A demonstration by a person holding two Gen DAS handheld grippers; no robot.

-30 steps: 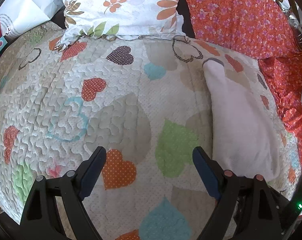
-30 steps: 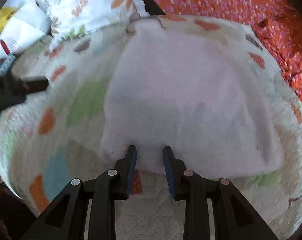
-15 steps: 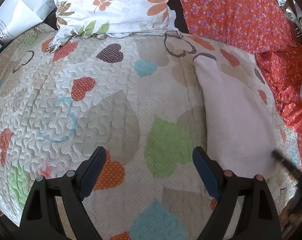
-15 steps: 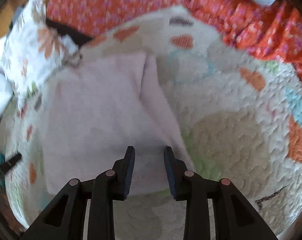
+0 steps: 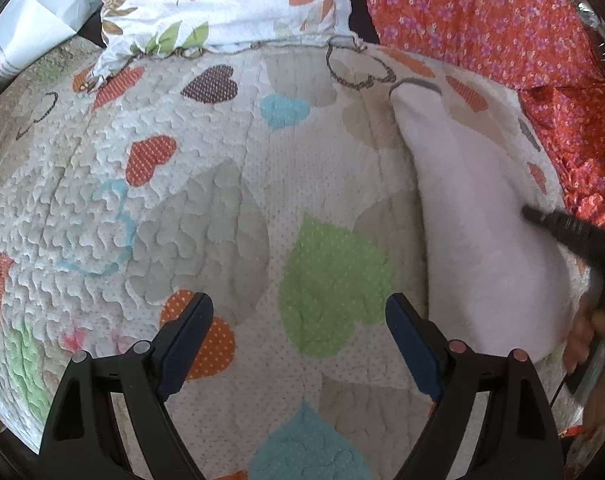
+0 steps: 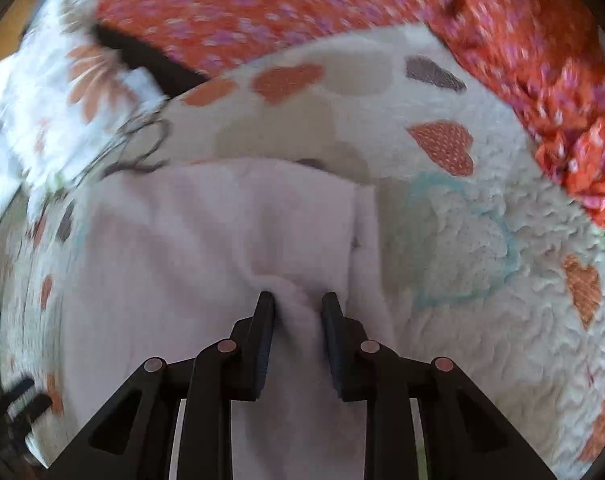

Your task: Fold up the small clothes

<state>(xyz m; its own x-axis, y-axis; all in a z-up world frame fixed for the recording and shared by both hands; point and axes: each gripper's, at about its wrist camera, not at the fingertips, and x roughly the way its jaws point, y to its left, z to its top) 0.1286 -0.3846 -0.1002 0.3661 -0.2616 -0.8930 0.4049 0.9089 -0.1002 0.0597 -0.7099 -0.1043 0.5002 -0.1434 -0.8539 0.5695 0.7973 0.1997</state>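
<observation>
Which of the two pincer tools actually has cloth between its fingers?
The right gripper. Its jaws are closing around a bunched ridge of the pale pink cloth. The left gripper stands wide open over the bare heart-patterned quilt, beside the cloth.

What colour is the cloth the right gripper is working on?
Plain pale pink cloth, no print. It shows best in the right wrist view.

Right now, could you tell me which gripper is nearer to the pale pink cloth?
Right. The right gripper has its jaws closing around the pale pink cloth; the left gripper hovers beside it, apart.
</observation>
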